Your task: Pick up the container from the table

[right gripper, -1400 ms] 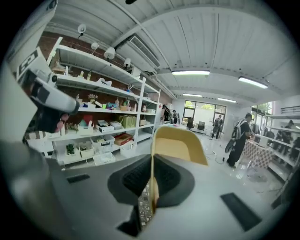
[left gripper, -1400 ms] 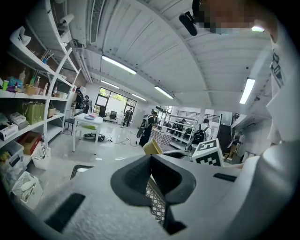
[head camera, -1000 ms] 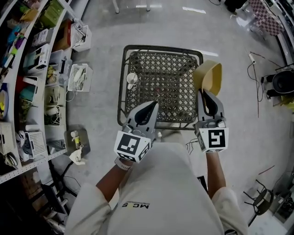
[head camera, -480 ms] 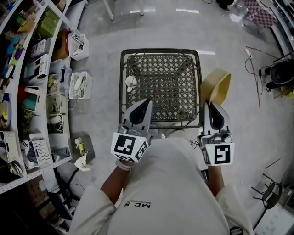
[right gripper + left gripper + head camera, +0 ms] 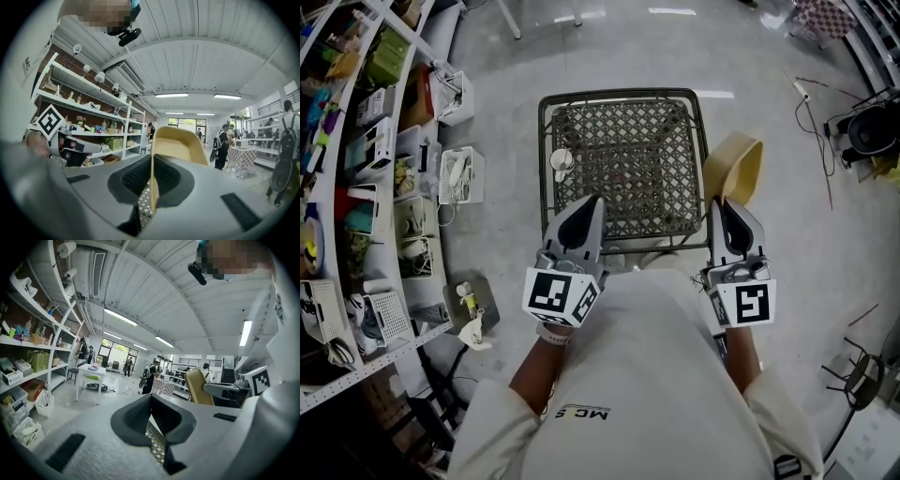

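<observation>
Yellow plastic, thin-walled and probably light, the container (image 5: pixel 733 167) sits right of centre in the head view, just past the right edge of the wire-mesh table (image 5: pixel 628 141). Our right gripper (image 5: pixel 724 204) pinches one side wall edge-on; the rim looks the stiffest hold. Our left gripper (image 5: pixel 591 204) is empty, jaws together. Both grippers point forward, side by side.

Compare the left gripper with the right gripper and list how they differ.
The right gripper is shut on the rim of the yellow container, which is tipped on edge. The left gripper holds nothing, its jaws together. The left gripper shows over the lattice table's near edge, while the right gripper is off its right side. Both point forward, away from the person.
</observation>
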A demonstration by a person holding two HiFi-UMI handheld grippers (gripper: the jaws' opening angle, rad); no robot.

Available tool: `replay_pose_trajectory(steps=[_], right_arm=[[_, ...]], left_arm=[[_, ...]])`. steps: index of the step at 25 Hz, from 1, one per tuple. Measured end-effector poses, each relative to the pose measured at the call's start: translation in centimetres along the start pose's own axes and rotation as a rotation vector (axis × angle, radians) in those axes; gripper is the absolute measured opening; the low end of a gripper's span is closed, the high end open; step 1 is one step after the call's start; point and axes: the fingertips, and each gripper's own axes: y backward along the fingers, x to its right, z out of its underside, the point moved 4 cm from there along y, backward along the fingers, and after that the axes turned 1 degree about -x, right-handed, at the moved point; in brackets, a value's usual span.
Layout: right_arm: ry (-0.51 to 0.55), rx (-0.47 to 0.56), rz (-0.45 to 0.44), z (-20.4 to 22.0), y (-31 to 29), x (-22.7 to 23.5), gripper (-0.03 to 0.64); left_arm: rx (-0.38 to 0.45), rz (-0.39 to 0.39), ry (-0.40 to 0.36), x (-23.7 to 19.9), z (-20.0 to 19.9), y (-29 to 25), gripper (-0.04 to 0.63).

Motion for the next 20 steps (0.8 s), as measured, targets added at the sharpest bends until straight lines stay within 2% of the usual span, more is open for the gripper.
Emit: replay_pose_trajectory(steps=[20], right_arm=[[-0.006,-0.016,-0.017,0.12,-0.53,-0.83,0.026]], left_arm=[[-0.008,0.002,0.017,-0.53,0.38,0.24,0.020]])
